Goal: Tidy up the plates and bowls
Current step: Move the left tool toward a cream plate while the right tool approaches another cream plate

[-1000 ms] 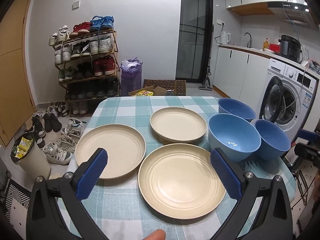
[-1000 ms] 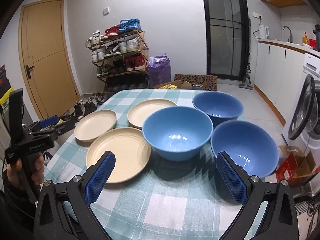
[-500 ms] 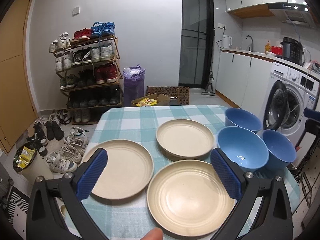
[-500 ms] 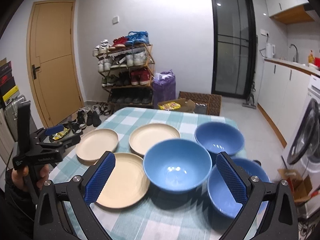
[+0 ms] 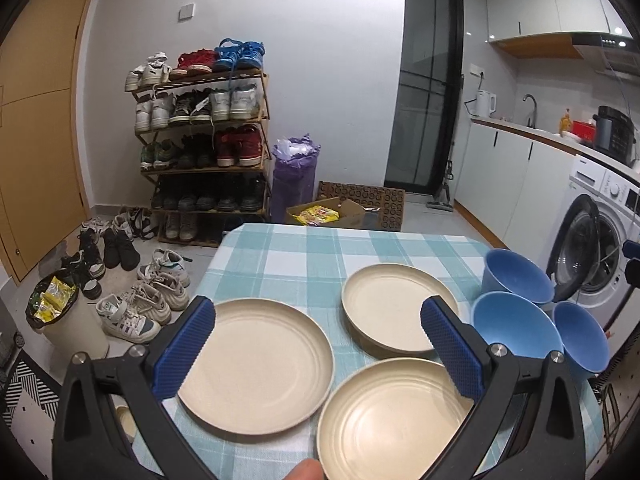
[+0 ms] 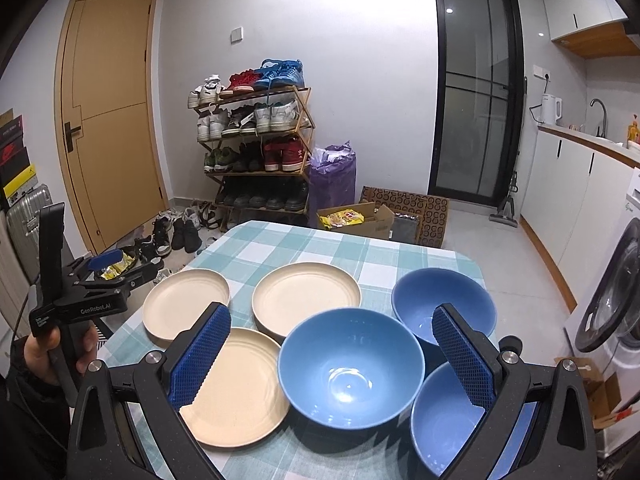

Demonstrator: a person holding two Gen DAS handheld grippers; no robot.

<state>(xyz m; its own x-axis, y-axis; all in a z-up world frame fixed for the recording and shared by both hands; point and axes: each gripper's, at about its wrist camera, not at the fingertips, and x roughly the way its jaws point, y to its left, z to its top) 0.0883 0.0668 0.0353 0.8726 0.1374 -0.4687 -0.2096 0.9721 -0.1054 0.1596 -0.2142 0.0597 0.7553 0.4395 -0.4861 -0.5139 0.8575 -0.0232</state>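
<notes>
A table covered with a teal and white checked cloth held three cream plates and three blue bowls. The plates sat on the left side: one at the far left, one farther back and one nearest the camera. The bowls clustered on the right: a middle bowl, a far bowl and a near bowl, close together. The left gripper hovered above the plates, its blue-padded jaws spread wide and holding nothing. The right gripper hovered above the bowls, also spread wide and empty. A hand gripped the left tool's handle. A shoe rack stood against the back wall.
</notes>
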